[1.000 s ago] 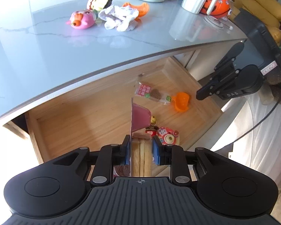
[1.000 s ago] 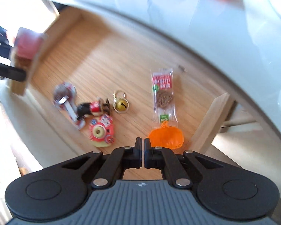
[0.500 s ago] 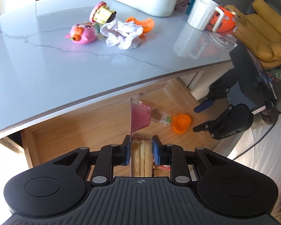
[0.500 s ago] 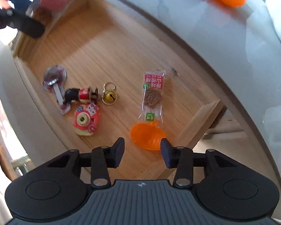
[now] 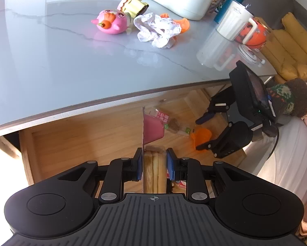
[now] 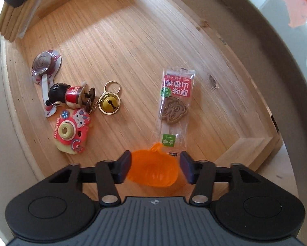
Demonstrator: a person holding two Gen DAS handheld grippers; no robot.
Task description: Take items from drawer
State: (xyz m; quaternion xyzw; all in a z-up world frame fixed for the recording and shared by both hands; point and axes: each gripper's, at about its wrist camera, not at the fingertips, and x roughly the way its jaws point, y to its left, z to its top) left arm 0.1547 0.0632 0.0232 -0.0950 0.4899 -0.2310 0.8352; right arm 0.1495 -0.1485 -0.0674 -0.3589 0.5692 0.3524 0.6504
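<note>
The left tongs are shut tight on a pack of biscuits and hold it up over the open wooden drawer, near the grey desk. This pack looks ready to go onto the desk beside the pink toy and the white crumpled bag.

The right tongs are spread wide down in the drawer, one on each side of the orange cup. The step now is catching this cup. Next they should squeeze in gently and lift.

The snack packet, gold bell and toy camera lie in the drawer, waiting.
</note>
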